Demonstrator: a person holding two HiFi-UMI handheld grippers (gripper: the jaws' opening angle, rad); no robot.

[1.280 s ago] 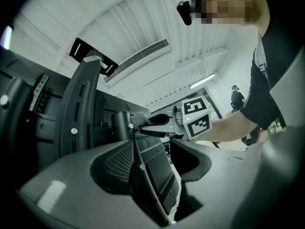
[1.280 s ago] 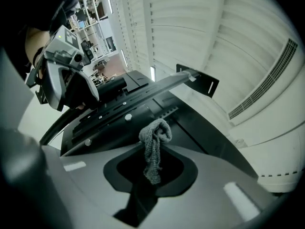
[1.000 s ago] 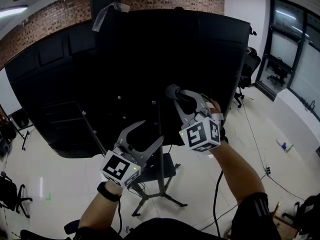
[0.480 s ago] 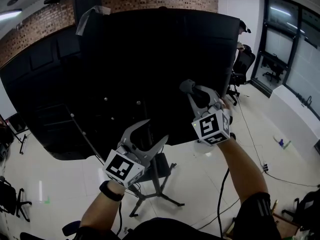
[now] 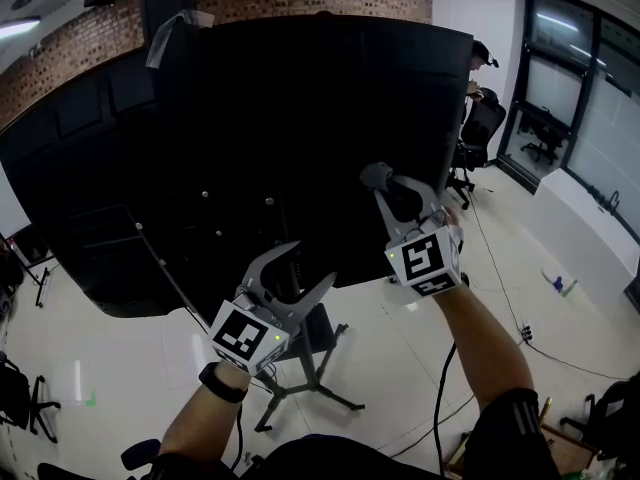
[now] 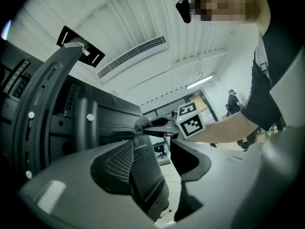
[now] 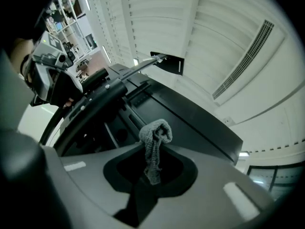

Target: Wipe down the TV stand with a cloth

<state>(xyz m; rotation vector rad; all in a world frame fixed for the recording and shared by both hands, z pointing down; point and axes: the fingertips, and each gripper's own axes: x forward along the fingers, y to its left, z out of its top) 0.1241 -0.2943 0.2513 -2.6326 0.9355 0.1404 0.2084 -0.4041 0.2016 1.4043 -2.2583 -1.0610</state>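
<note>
Trouble, if it comes, starts with the biggest thing in front of you: the black TV (image 5: 300,118) sits high on the TV stand (image 5: 322,363), a thin post on splayed legs, so a hard shove while wiping could, I judge, rock the whole set. Your right gripper (image 5: 388,190) is raised at the back panel, well above the post and legs, and I cannot tell whether it touches the panel. Your left gripper (image 5: 296,272) hangs lower, near the post, its jaws wide apart with nothing between them, so it steadies nothing, and a careless swing could knock the post. The right jaws are closed on the grey cloth (image 5: 373,175), but they pinch only a narrow bunched tail, with a small loop poking past the tips. Dragged over the bolt heads (image 5: 268,201) dotting the panel, it could snag and pull free, leaving bare jaw to scrape the surface
</note>
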